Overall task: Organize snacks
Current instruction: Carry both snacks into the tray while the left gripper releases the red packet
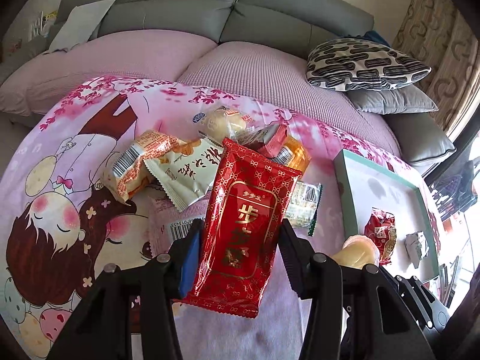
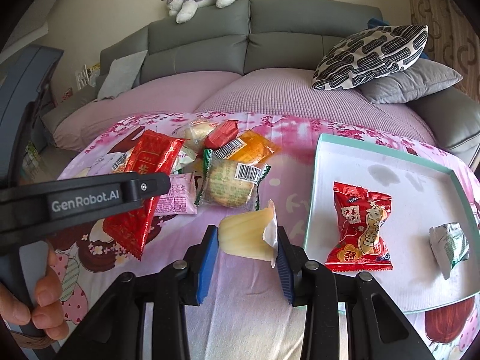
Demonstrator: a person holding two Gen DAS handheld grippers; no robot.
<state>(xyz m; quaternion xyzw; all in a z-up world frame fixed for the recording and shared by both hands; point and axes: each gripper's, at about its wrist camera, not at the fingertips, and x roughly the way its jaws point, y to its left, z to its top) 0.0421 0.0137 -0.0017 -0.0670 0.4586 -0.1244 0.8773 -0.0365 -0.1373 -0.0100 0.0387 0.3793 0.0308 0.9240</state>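
Snack pile (image 2: 222,165) lies left of the tray (image 2: 390,162) holding two packets.

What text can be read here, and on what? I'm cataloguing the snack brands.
"GenRobot.AI": on the left gripper, seen from the right wrist.
"步步发": small gold line on the long red packet it holds; big "步" below, the rest creased.
"事": yellow, on the red candy bag in the teal-rimmed tray; other characters unclear.
Barcode digits and white sachet script: too small or upside down.
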